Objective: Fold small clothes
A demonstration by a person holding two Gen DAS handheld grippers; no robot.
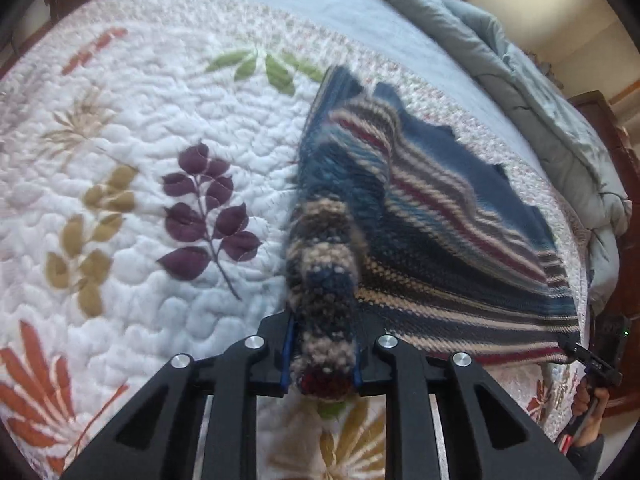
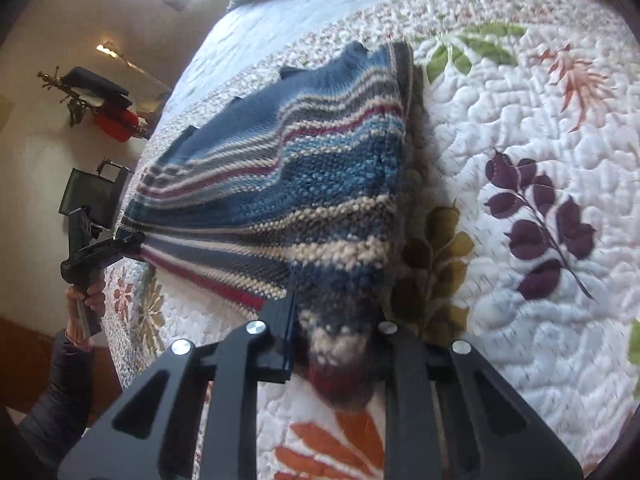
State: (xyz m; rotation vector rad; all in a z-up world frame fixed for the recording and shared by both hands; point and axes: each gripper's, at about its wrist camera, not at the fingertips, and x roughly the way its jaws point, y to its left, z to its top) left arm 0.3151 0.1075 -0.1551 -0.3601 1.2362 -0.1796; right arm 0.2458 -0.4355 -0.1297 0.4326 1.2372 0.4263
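Observation:
A striped knitted garment [image 1: 432, 216] in blue, cream and dark red hangs stretched above a leaf-patterned quilt [image 1: 132, 152]. My left gripper [image 1: 324, 356] is shut on a bunched corner of the knit. My right gripper [image 1: 584, 354] shows at the right edge of the left wrist view, pinching the other corner. In the right wrist view my right gripper [image 2: 332, 356] is shut on a bunched corner of the garment [image 2: 304, 168], and my left gripper [image 2: 128, 242] holds the far corner at the left. The knit is pulled taut between them and its far edge trails on the quilt [image 2: 520, 184].
A grey duvet [image 1: 532, 92] is bunched along the far side of the bed. A dark wooden bed frame [image 1: 612, 152] runs at the right. A wall shelf with a red box [image 2: 116, 124] and a dark chair [image 2: 92, 196] stand beside the bed.

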